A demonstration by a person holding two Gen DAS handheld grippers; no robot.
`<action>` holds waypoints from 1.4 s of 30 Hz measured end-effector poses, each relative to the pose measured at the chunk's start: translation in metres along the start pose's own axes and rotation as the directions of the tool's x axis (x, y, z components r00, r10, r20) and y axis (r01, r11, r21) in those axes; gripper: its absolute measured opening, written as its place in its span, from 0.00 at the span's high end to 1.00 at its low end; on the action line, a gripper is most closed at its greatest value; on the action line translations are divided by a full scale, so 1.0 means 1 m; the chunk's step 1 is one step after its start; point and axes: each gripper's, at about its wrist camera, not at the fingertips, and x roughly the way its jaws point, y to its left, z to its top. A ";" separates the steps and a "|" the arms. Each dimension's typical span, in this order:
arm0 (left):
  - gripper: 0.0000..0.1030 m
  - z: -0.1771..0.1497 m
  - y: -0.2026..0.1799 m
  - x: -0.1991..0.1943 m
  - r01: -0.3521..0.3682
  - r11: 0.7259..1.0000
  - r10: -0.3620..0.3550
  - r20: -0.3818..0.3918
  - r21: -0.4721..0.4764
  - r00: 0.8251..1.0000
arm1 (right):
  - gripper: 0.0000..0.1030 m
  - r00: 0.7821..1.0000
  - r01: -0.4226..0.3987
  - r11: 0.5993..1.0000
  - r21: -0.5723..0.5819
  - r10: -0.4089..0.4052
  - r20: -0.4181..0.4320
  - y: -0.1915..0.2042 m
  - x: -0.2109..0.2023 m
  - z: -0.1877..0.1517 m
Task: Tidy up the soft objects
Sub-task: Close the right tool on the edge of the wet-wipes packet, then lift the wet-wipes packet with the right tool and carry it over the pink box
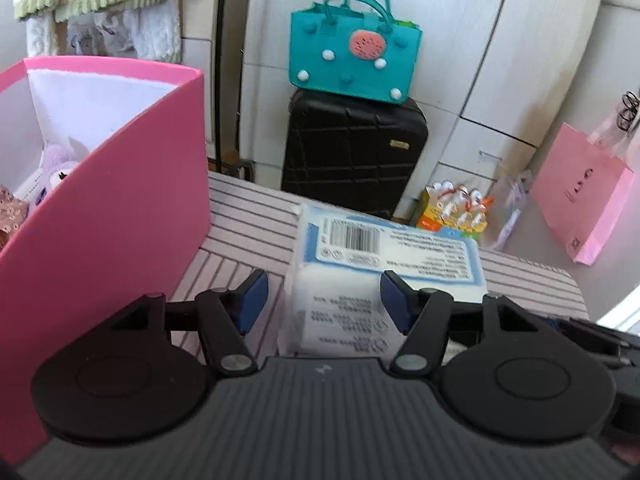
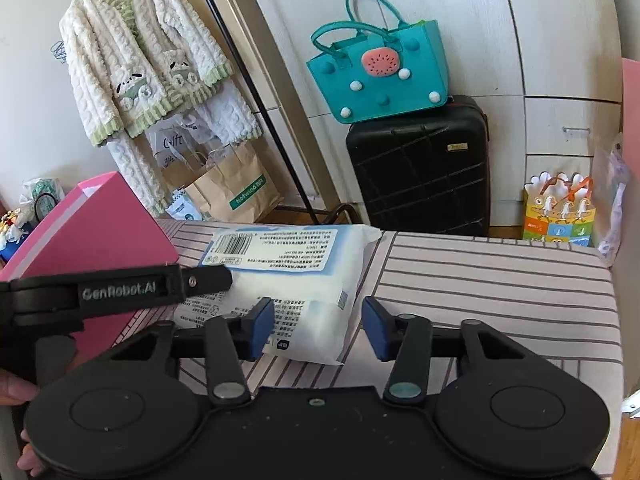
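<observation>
Both tongs spread wide around a tissue pack.
The tissue pack (image 1: 384, 264) lies on the striped desk (image 2: 500, 276) beside the pink box (image 1: 120, 216); left tongs (image 1: 324, 300) and right tongs (image 2: 318, 328) grip nothing.

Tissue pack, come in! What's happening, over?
Left gripper open, straddling tissue pack. Right gripper open at its near corner. Pack still on striped table, pink box beside.

"GenRobot.AI" stands in pale letters on the black arm of the left gripper (image 2: 208, 278), which reaches in over the white tissue pack (image 2: 280, 280). That pack carries a barcode label (its fine print is too small to read). Behind the pack, a white bag (image 2: 173, 145) reads "Gift", and below it a brown paper bag (image 2: 236, 188) bears a green strip whose lettering is not clearly legible.
</observation>
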 end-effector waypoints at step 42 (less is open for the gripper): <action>0.73 -0.061 -0.001 -0.031 0.269 0.960 -0.266 -0.041 0.084 0.963 | 0.70 0.995 0.087 0.994 0.064 -0.084 -0.049 -0.002 -0.067 -0.048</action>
